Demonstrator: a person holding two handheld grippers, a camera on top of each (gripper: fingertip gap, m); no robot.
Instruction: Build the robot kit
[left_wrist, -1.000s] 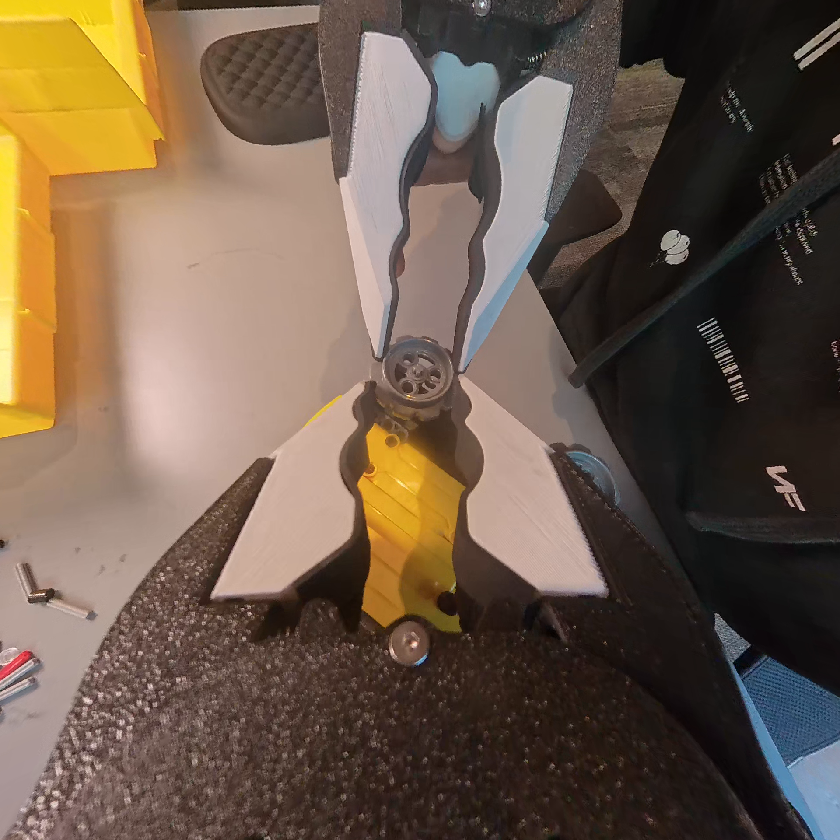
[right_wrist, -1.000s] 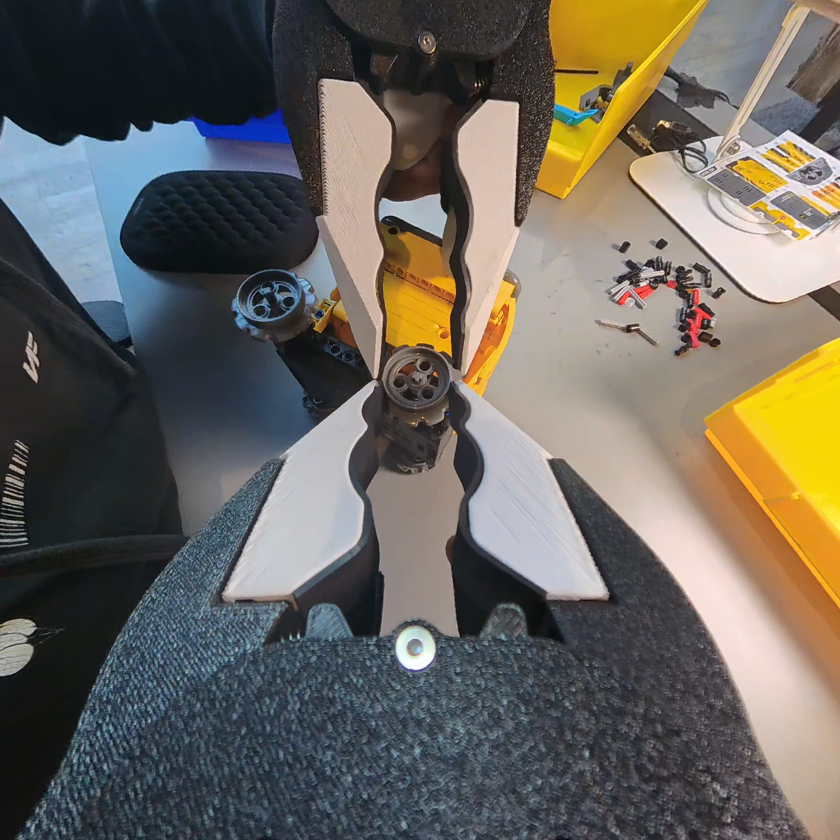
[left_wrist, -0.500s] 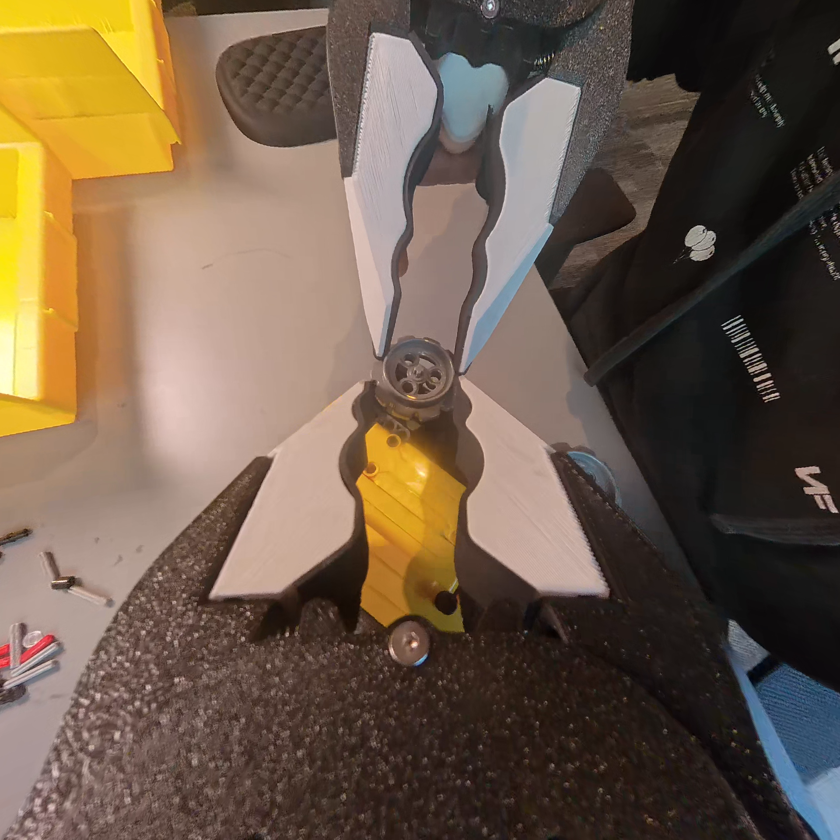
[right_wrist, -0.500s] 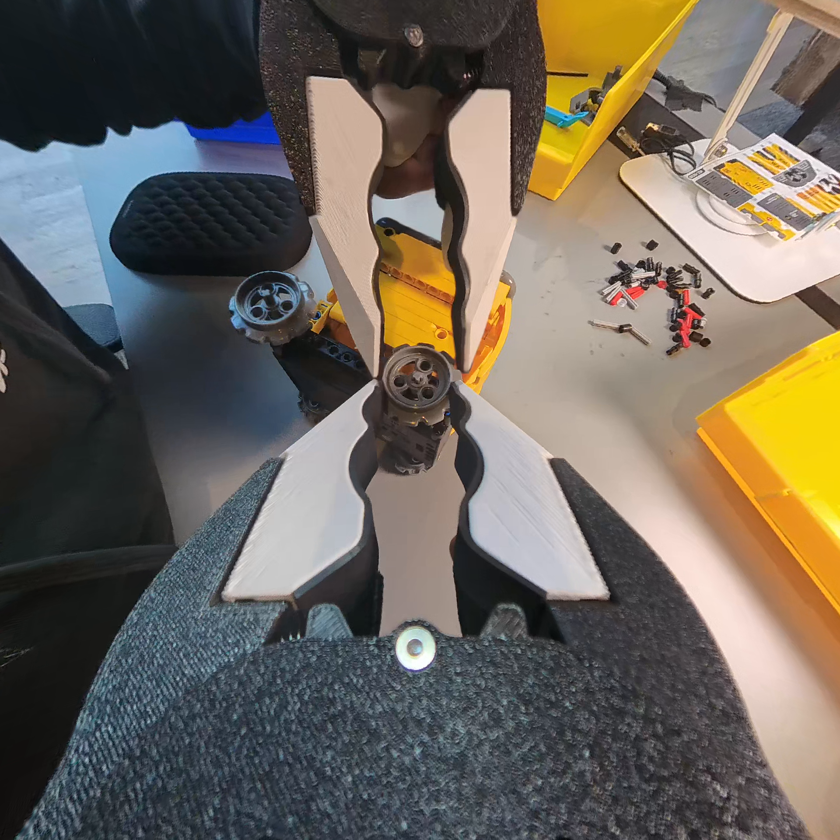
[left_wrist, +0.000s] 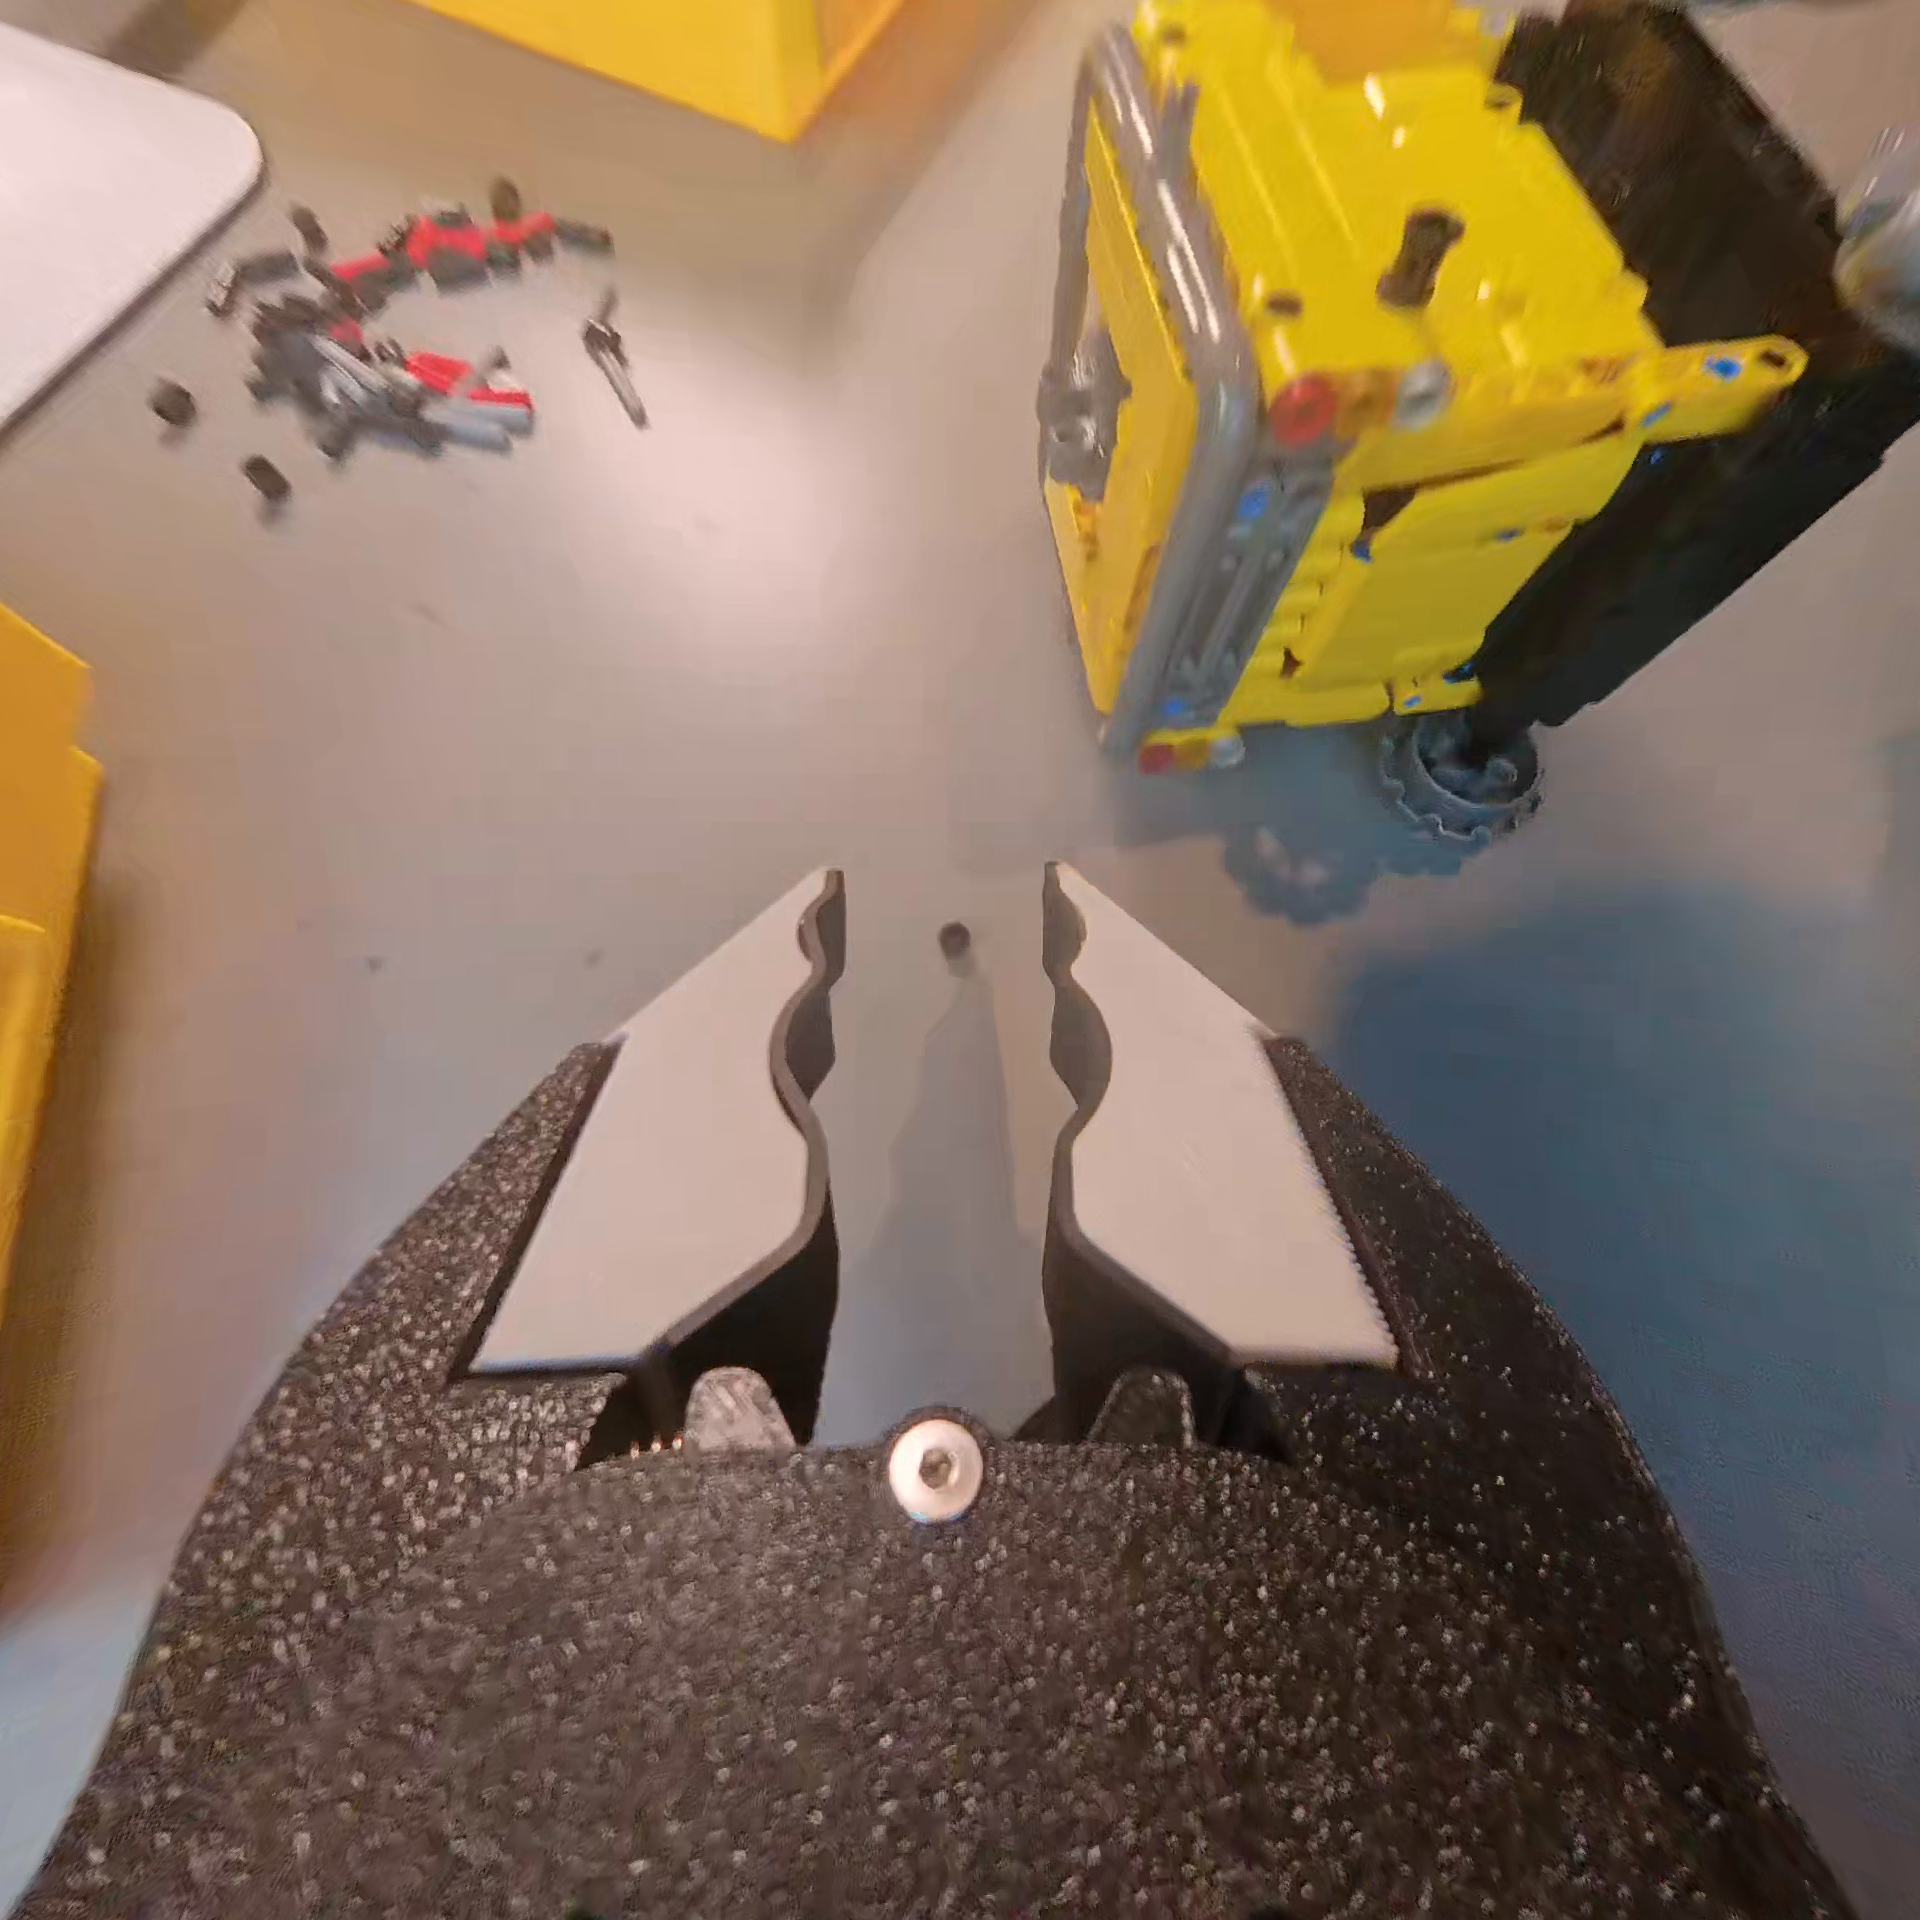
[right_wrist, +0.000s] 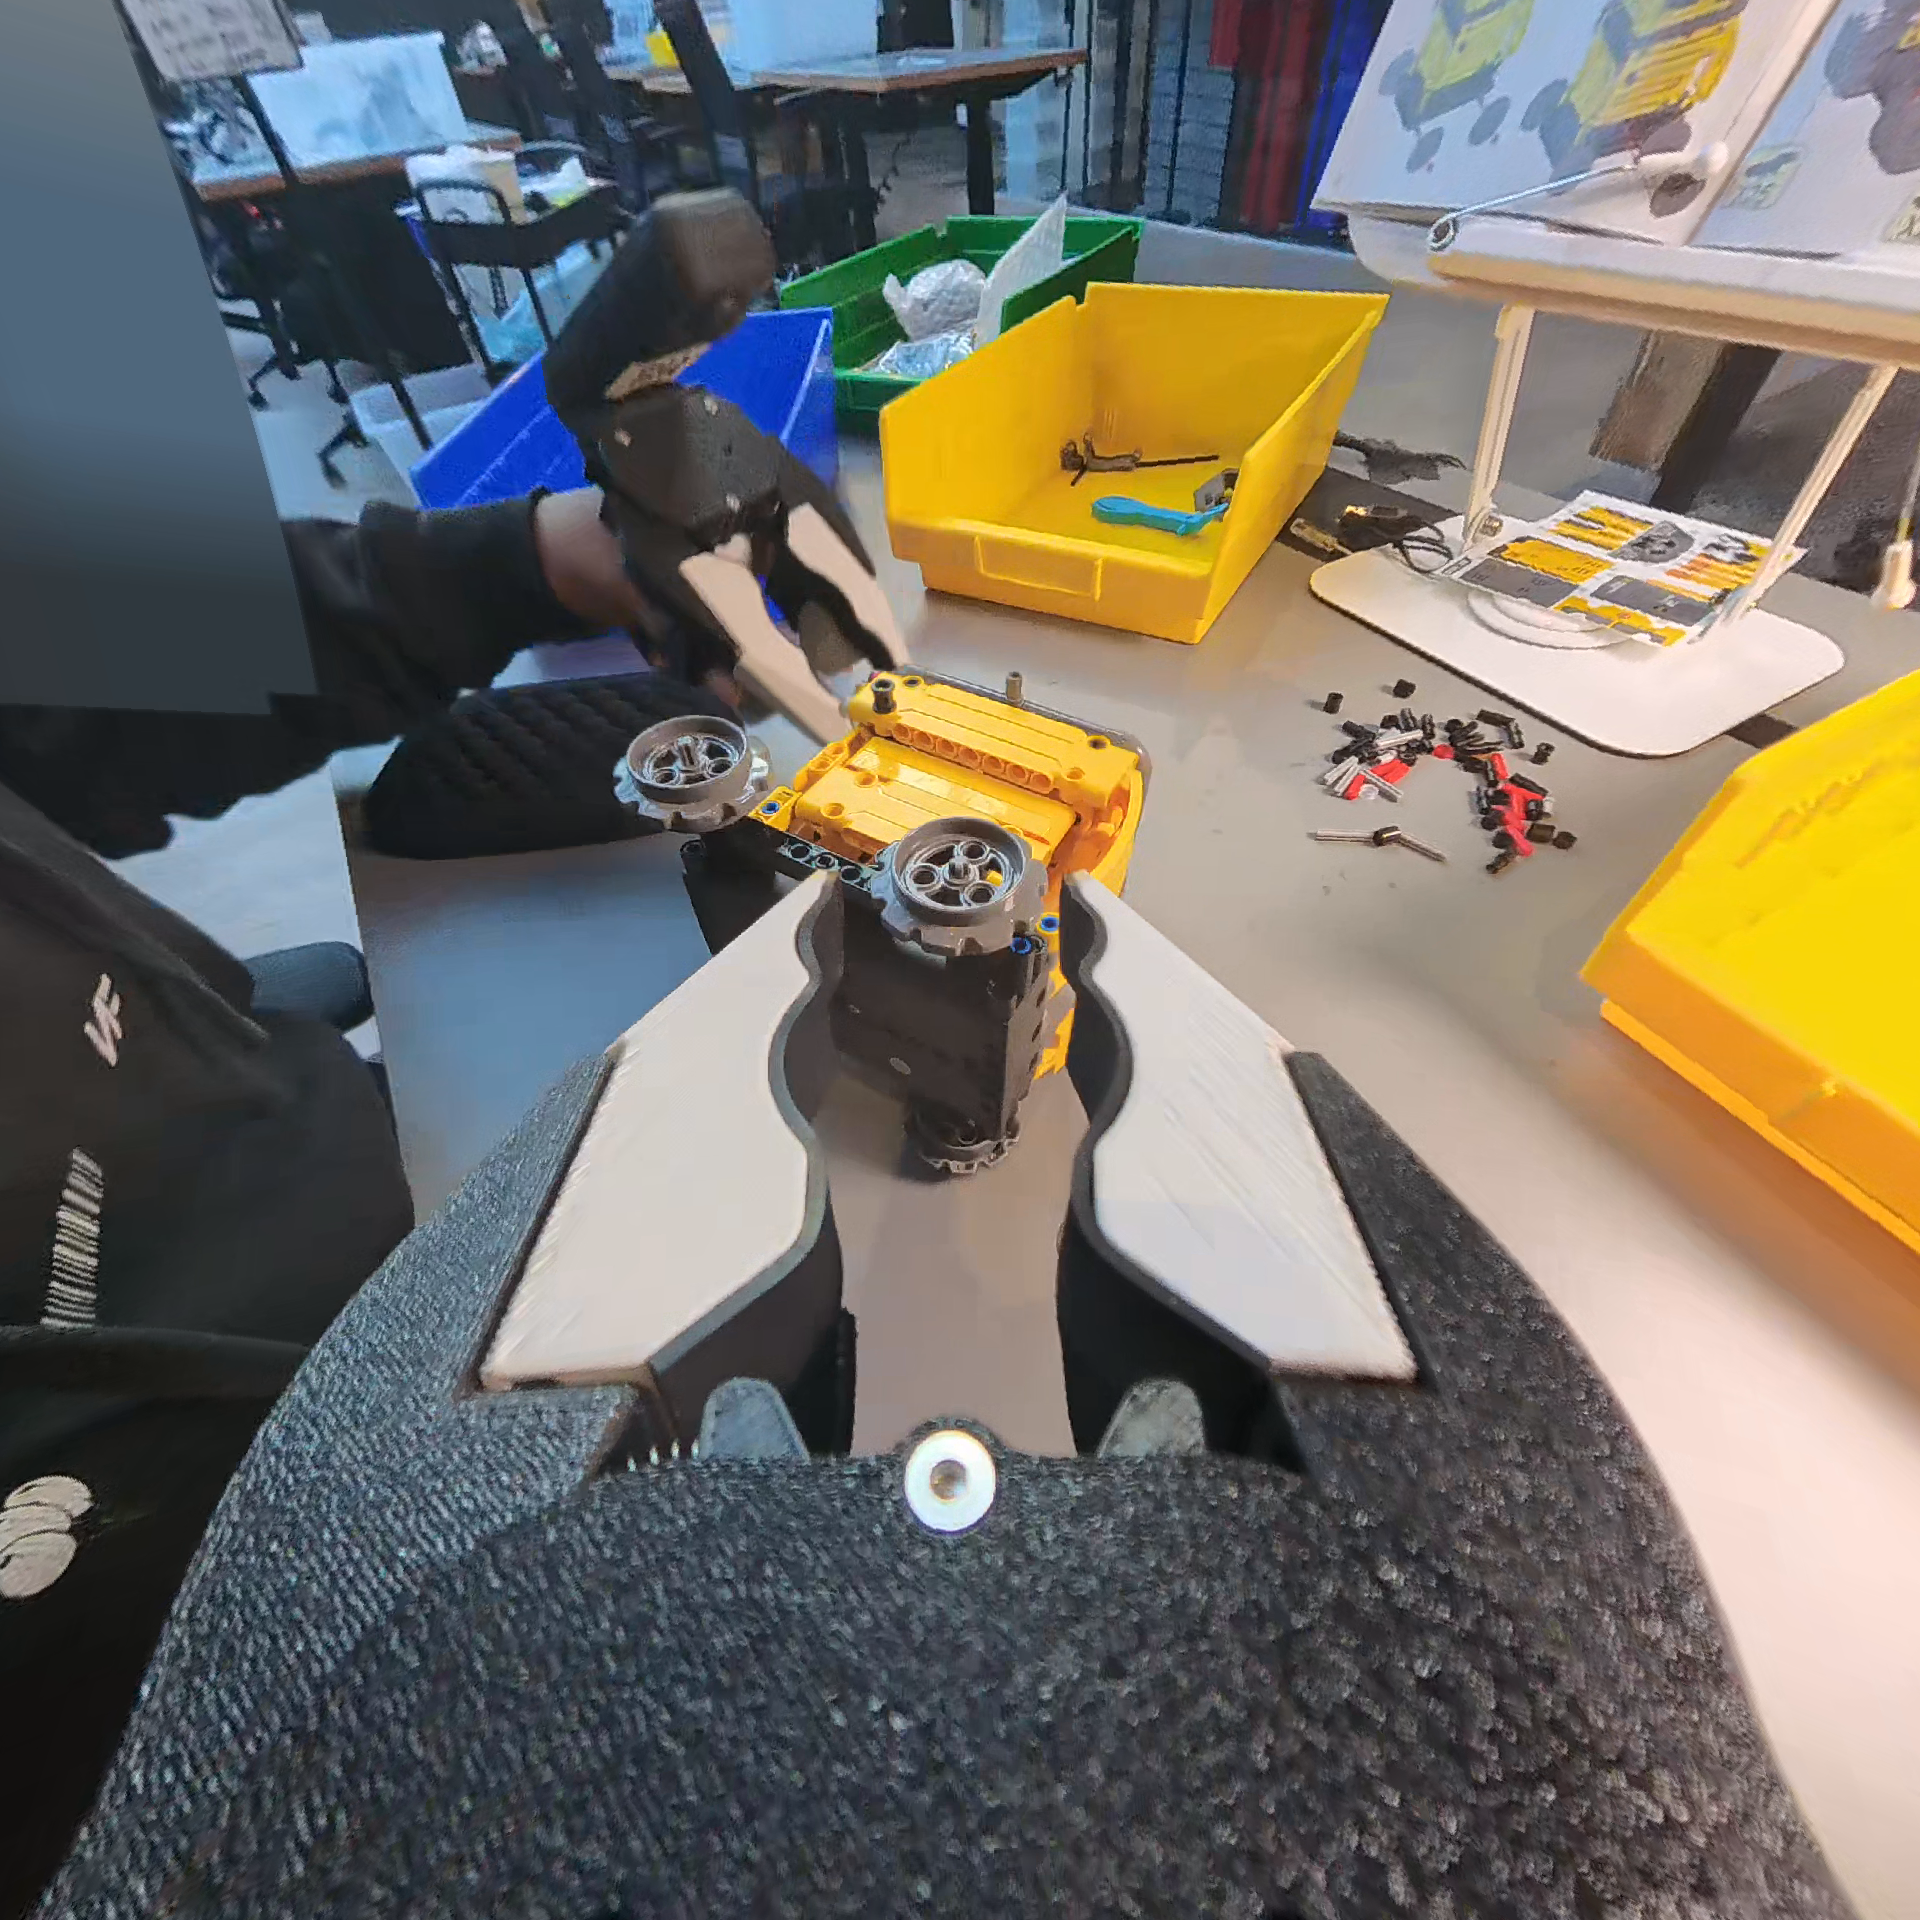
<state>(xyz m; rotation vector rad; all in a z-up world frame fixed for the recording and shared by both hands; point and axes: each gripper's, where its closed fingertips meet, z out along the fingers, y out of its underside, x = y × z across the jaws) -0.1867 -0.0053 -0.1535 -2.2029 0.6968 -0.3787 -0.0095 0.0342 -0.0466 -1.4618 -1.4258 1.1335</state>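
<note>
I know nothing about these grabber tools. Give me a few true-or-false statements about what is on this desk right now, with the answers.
1. The left gripper is open and holds nothing. True.
2. The right gripper is clamped on a red pin. False: it is open, its fingers either side of the yellow brick-built vehicle.
3. A small black pin lies on the table between the left gripper's fingertips. True.
4. The open yellow bin is empty. False: it holds a blue tool and some dark parts.

left looks down, right forward; both share the yellow model (left_wrist: 1340, 416).
</note>
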